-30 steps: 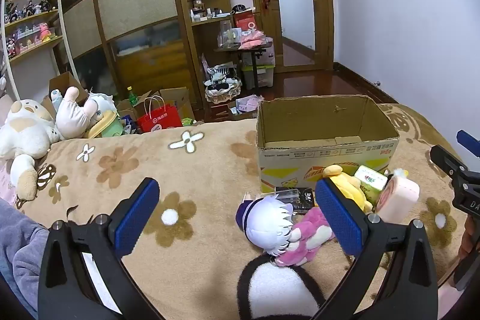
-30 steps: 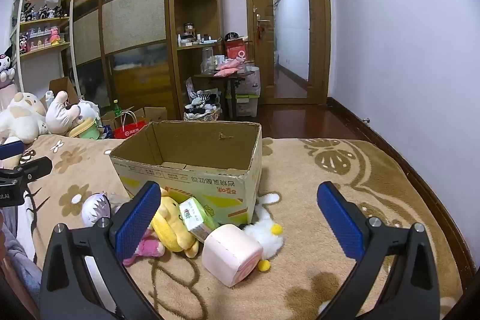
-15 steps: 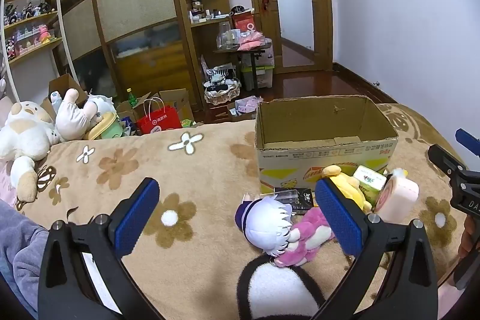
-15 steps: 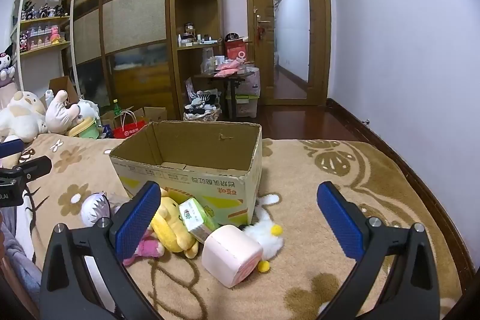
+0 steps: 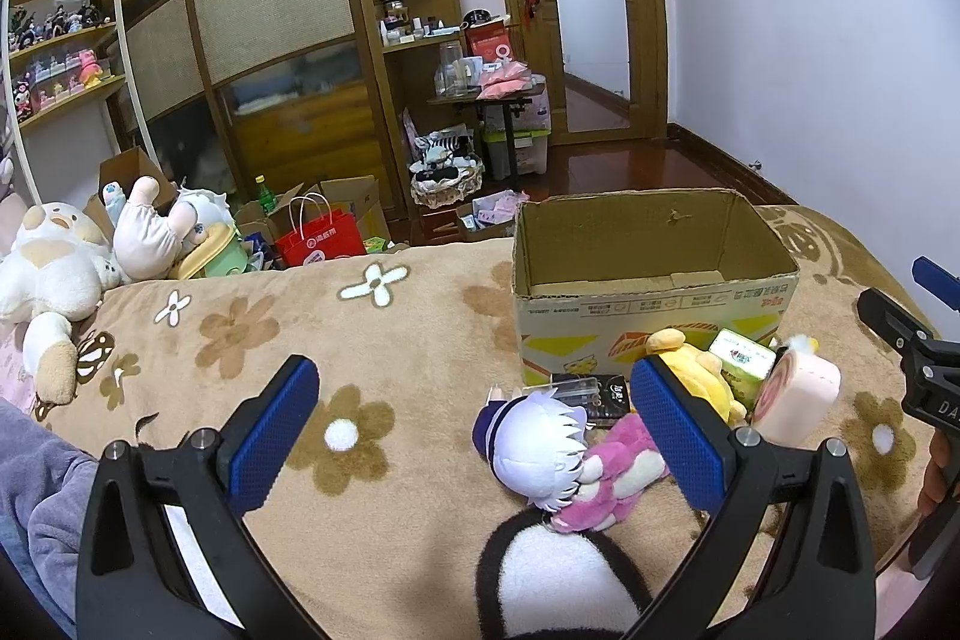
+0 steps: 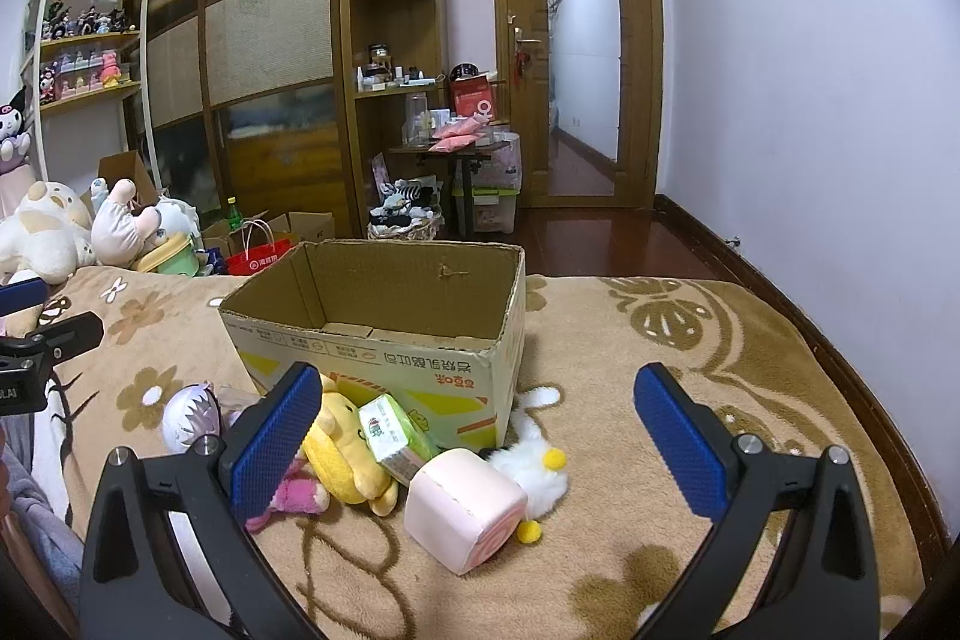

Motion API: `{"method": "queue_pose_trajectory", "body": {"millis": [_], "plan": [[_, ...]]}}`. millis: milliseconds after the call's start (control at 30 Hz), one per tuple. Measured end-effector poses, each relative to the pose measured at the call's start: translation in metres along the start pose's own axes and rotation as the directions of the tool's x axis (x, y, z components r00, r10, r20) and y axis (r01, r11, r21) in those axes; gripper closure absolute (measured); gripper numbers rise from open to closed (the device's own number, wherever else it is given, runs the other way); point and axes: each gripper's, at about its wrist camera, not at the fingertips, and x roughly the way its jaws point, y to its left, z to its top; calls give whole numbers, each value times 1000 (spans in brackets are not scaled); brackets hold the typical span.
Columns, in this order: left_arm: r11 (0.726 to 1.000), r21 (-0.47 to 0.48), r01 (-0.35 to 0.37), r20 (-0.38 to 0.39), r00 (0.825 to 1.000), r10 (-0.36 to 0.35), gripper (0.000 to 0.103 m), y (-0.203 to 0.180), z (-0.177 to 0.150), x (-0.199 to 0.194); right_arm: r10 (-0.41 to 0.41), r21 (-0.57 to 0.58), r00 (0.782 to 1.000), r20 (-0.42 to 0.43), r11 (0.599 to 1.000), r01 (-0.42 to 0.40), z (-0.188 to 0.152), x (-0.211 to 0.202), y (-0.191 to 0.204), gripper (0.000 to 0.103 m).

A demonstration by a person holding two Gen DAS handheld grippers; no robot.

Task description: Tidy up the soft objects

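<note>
An open cardboard box (image 5: 654, 280) (image 6: 384, 340) stands empty on the brown flowered blanket. In front of it lie a white-haired doll (image 5: 537, 439) (image 6: 186, 415), a pink plush (image 5: 624, 466), a yellow plush (image 6: 345, 445) (image 5: 696, 364), a green tissue pack (image 6: 393, 430) (image 5: 741, 358), a pink roll-cake cushion (image 6: 462, 508) (image 5: 798, 397) and a white plush (image 6: 534, 460). A black-and-white plush (image 5: 552, 580) lies nearest in the left wrist view. My left gripper (image 5: 477, 445) is open and empty, above the blanket left of the pile. My right gripper (image 6: 477, 445) is open and empty above the cushion.
Large plush toys (image 5: 54, 274) lie at the blanket's far left corner. Beyond the bed stand a red bag (image 5: 321, 238), cardboard boxes, wooden cabinets and shelves (image 6: 390, 100), and a door (image 6: 579, 64). A wall runs along the right.
</note>
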Motion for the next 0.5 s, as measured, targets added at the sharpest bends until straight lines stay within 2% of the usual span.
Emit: {"method": "queue_pose_trajectory", "body": {"millis": [500], "plan": [[1000, 1, -1, -2, 1000, 1, 1, 0, 0, 0, 0, -1, 1000, -4, 1000, 0, 0, 0, 0, 0]]}}
